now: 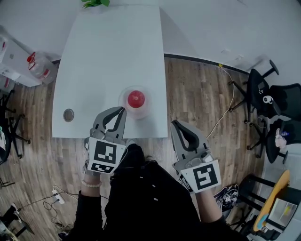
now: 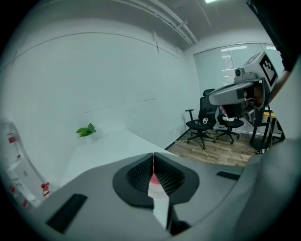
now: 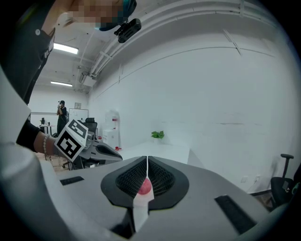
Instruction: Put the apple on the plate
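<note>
A red apple [image 1: 136, 99] sits on a small clear plate [image 1: 123, 104] near the front right of the white table [image 1: 108, 56]. My left gripper [image 1: 123, 109] hovers over the table's near edge, its tips just left of the plate and apart from the apple; its jaws are shut with nothing between them. My right gripper [image 1: 174, 122] is off the table's near right corner, over the wooden floor, also shut and holding nothing. In the left gripper view a sliver of the apple [image 2: 154, 179] shows below the closed jaws. The right gripper view shows the apple [image 3: 145, 187] the same way.
A green plant [image 1: 95, 3] stands at the table's far end. A round cable hole [image 1: 68, 115] is at the front left of the tabletop. Black office chairs [image 1: 263, 94] stand on the right, a white unit with red-capped bottles [image 1: 37, 63] on the left, cables [image 1: 56, 195] on the floor.
</note>
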